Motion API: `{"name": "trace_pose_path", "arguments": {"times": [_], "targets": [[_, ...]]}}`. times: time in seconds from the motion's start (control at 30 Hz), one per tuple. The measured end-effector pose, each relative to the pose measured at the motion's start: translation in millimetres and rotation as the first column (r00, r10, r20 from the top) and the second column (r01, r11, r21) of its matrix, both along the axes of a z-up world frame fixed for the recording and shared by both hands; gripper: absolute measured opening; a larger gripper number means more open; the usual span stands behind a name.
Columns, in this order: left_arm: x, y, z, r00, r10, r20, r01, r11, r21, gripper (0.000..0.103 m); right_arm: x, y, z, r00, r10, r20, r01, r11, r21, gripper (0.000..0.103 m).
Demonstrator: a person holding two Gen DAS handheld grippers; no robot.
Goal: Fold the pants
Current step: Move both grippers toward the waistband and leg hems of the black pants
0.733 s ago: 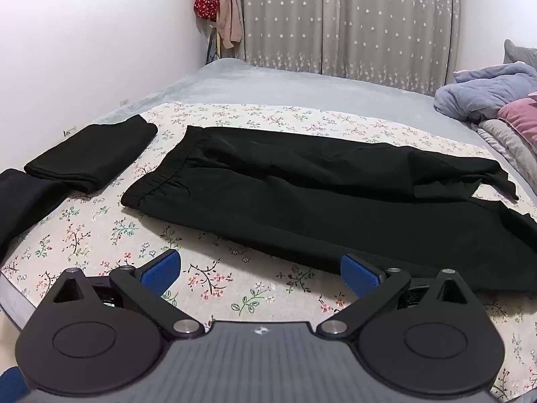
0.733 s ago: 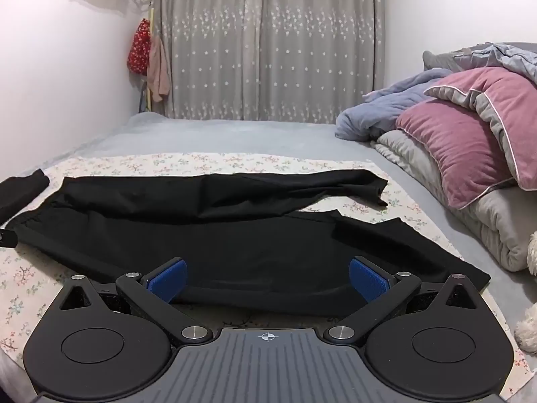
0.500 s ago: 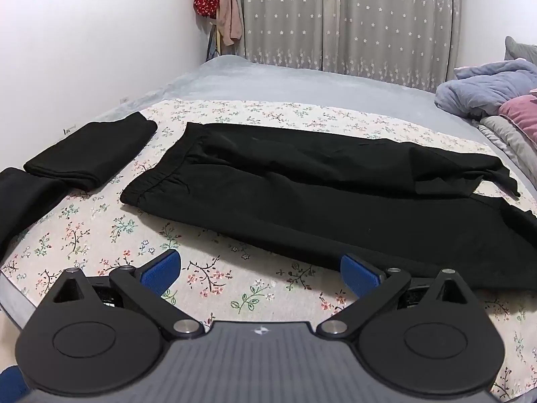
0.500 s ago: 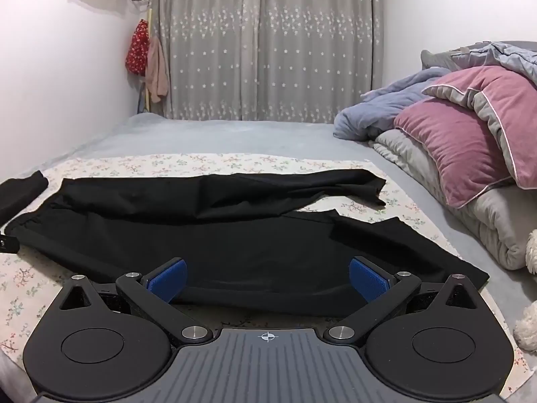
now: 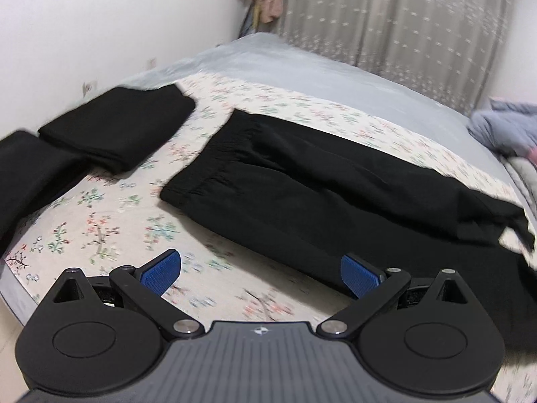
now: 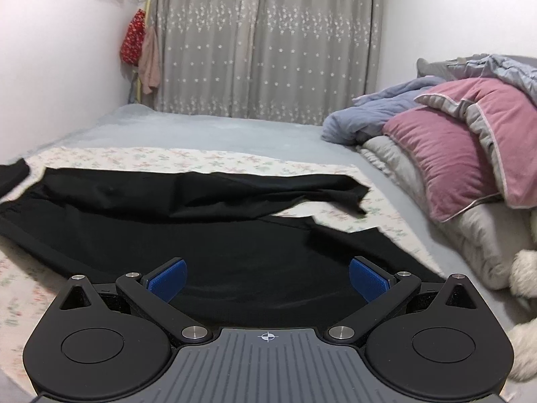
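Black pants [image 5: 319, 181] lie spread flat on a floral sheet [image 5: 110, 225], waistband to the left, legs running right. In the right wrist view the pants [image 6: 201, 235] show both legs, the far leg's cuff crumpled near the sheet's right edge. My left gripper [image 5: 260, 273] is open and empty, just above the sheet in front of the pants' near edge, close to the waistband. My right gripper [image 6: 266, 278] is open and empty, over the near leg.
Two folded black garments [image 5: 117, 131] lie on the sheet at the left, near the wall. A pink pillow [image 6: 453, 147] and grey-blue bedding [image 6: 369, 110] are piled at the right. A white plush toy [image 6: 523, 268] sits at the far right. Curtains [image 6: 268, 43] hang behind.
My left gripper has moved forward and tilted down toward the waistband end; the view is blurred by motion. My right gripper has moved a little closer to the near leg. Both stay open.
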State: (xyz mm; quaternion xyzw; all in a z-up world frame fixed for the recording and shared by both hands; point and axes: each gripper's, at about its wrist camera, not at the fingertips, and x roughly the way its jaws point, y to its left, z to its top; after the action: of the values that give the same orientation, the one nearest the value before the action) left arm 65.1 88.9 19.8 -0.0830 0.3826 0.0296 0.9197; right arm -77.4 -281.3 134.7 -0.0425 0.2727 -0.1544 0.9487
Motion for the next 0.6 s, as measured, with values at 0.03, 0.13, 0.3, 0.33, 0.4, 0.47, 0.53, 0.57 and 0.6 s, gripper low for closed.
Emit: {"name": "trace_pose_path", "arguments": {"times": [0.03,0.13,0.3,0.33,0.4,0.47,0.53,0.57,0.6], "targets": [[8,16,-1,1.0,0.011,0.002,-0.011,0.998,-0.058,0.102,3,-7,-1,1.0,-0.014,-0.007,0.014,1.0,-0.015,0.103],[31,58,-4,0.994,0.08,-0.078,-0.09,0.986,-0.139,0.101,16,-34,-7,0.995,-0.083,-0.054,0.081,0.996,-0.044,0.103],[67,97,-26,0.974,0.081,-0.21,-0.118,0.978,-0.172,0.101,29,-87,-24,0.961,-0.234,-0.149,0.241,0.97,0.034,0.103],[76,99,-34,0.966,0.078,-0.245,-0.126,0.974,-0.189,0.101,29,-96,-28,0.955,-0.243,-0.169,0.26,0.962,0.083,0.103],[92,99,-47,0.957,0.063,-0.284,-0.133,0.963,-0.235,0.101,30,-105,-38,0.944,-0.247,-0.219,0.284,0.946,0.156,0.103],[107,96,-57,0.959,0.045,-0.28,-0.13,0.947,-0.294,0.1,33,-103,-49,0.933,-0.242,-0.267,0.29,0.944,0.156,0.103],[119,91,-65,0.962,0.047,-0.268,-0.132,0.942,-0.309,0.08,36,-96,-53,0.928,-0.235,-0.29,0.284,0.948,0.144,0.103],[125,88,-69,0.963,0.051,-0.263,-0.133,0.944,-0.303,0.07,36,-94,-55,0.928,-0.229,-0.293,0.28,0.948,0.149,0.103],[130,83,-71,0.964,0.061,-0.258,-0.136,0.95,-0.281,0.043,37,-94,-57,0.928,-0.225,-0.299,0.282,0.946,0.163,0.101]]}}
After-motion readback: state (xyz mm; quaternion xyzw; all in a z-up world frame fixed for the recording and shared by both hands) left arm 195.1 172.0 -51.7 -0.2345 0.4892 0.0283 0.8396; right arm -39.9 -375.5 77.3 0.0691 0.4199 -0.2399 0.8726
